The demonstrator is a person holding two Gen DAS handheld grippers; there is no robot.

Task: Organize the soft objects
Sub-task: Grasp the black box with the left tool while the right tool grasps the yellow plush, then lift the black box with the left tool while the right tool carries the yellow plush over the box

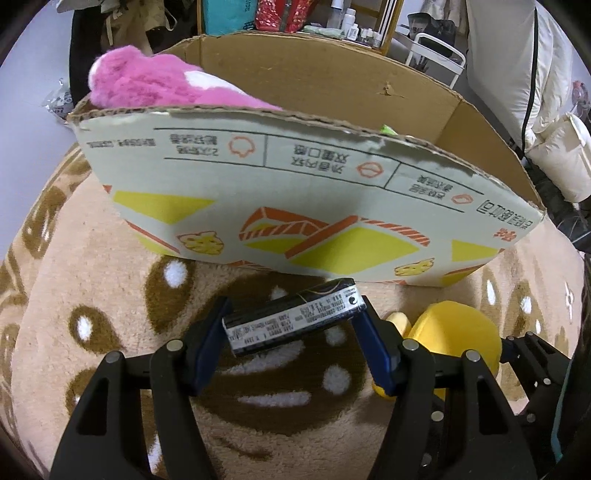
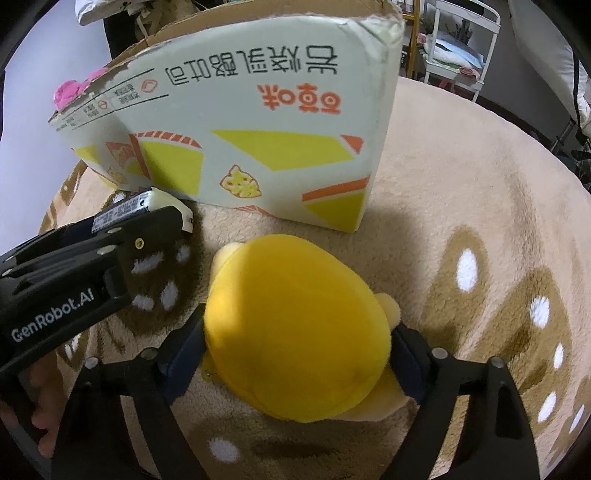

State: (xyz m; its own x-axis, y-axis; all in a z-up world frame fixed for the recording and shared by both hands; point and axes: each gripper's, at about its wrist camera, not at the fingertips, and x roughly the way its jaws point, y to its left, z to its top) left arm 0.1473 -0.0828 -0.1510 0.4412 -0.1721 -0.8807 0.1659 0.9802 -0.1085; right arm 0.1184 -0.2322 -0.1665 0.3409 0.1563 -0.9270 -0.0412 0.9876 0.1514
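Observation:
My left gripper (image 1: 293, 308) is shut on a small dark packet (image 1: 295, 317) with a white printed label, held just above the rug in front of the cardboard box (image 1: 295, 192). The right wrist view shows that gripper (image 2: 147, 229) and the packet (image 2: 147, 205) at the left. My right gripper (image 2: 297, 326) points down over a round yellow plush toy (image 2: 295, 325) lying on the rug, and both pads touch its sides. The same toy (image 1: 454, 328) appears at the lower right of the left wrist view. A pink plush toy (image 1: 147, 81) sticks out of the box's left end.
The open box (image 2: 258, 129), white with yellow and orange print, stands on a beige rug (image 1: 92, 258) with brown and white patterns. Behind it are shelves with bottles (image 1: 354, 22), a white metal rack (image 1: 439, 51) and pale bedding (image 1: 517, 74). A hand (image 2: 40, 410) holds the left gripper.

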